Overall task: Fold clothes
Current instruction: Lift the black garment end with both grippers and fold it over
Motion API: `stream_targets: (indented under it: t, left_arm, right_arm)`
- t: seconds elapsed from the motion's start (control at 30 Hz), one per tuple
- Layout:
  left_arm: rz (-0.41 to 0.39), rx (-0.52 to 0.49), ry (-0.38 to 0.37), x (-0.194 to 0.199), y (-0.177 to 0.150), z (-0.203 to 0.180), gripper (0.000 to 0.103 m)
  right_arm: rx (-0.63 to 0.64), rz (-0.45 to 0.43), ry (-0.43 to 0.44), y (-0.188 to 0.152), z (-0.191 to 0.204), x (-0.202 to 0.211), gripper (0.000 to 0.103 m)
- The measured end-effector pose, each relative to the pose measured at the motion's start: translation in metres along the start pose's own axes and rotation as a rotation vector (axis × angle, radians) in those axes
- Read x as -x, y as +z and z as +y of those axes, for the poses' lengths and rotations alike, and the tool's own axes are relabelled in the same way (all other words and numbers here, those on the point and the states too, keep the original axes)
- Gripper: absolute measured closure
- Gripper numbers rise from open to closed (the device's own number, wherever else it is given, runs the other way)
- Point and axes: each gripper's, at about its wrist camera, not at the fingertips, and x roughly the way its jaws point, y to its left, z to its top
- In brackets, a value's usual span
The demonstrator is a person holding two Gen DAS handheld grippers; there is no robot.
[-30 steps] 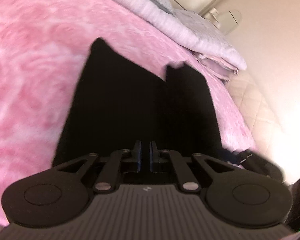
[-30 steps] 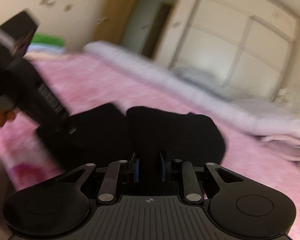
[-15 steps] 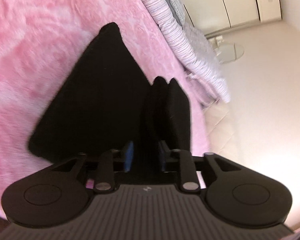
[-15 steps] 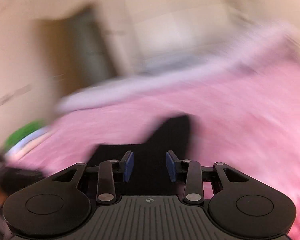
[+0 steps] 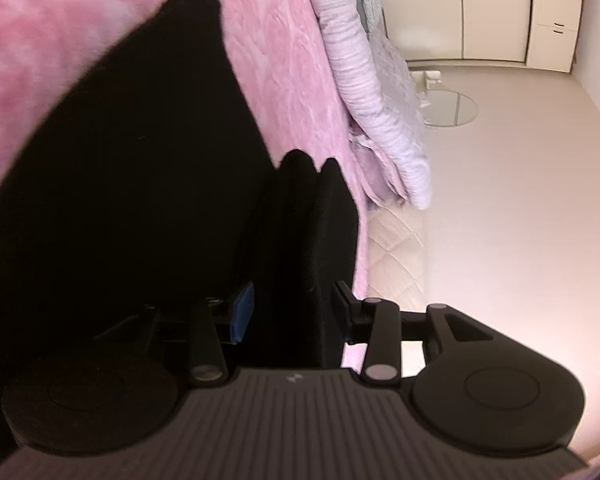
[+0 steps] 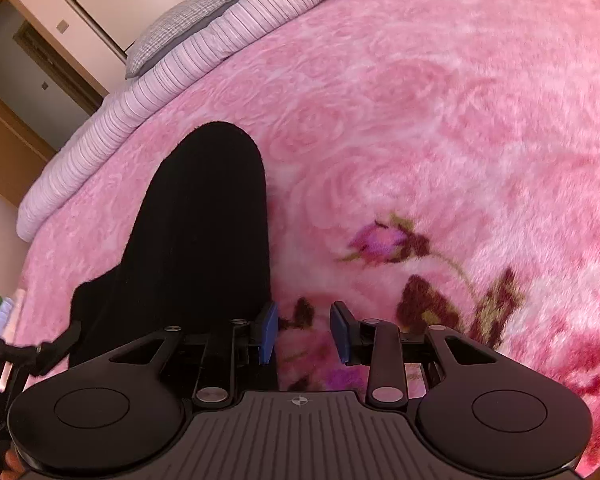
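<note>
A black garment (image 5: pixel 132 168) lies on the pink floral blanket (image 5: pixel 284 52). In the left wrist view a folded edge of it (image 5: pixel 308 240) stands between the fingers of my left gripper (image 5: pixel 294 312), whose jaws are parted around the cloth. In the right wrist view the garment (image 6: pixel 204 224) lies to the left of my right gripper (image 6: pixel 304 332), which is open and empty over the bare blanket (image 6: pixel 420 128), its left finger at the cloth's edge. The left gripper's tool (image 6: pixel 16 356) shows at the far left.
A rolled striped lilac quilt (image 6: pixel 172 76) and a grey pillow (image 6: pixel 180 28) lie along the bed's far side. The bed edge (image 5: pixel 396 248) drops to a pale floor (image 5: pixel 520 200). Wardrobes (image 5: pixel 480 12) and a door (image 6: pixel 20 92) stand beyond.
Both grippers went from shut on the garment to parted. The right gripper let go and swung right over bare blanket. The left gripper rolled and moved closer to the cloth.
</note>
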Motion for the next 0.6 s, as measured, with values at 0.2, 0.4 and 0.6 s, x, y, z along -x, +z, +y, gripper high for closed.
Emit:
stream_targets:
  t: [0.2, 0.4, 0.6]
  left_arm:
    - [0.026, -0.113, 0.084, -0.005, 0.006, -0.008, 0.068]
    - [0.053, -0.186, 0.092, 0.000, -0.001, -0.010, 0.060]
    - [0.072, -0.214, 0.080, -0.013, -0.003, -0.017, 0.053]
  right_arm:
    - [0.010, 0.002, 0.005, 0.005, 0.000, -0.004, 0.069]
    - [0.009, 0.001, 0.013, 0.005, -0.002, -0.004, 0.069]
    - [-0.016, 0.001, 0.024, 0.005, -0.004, -0.003, 0.069]
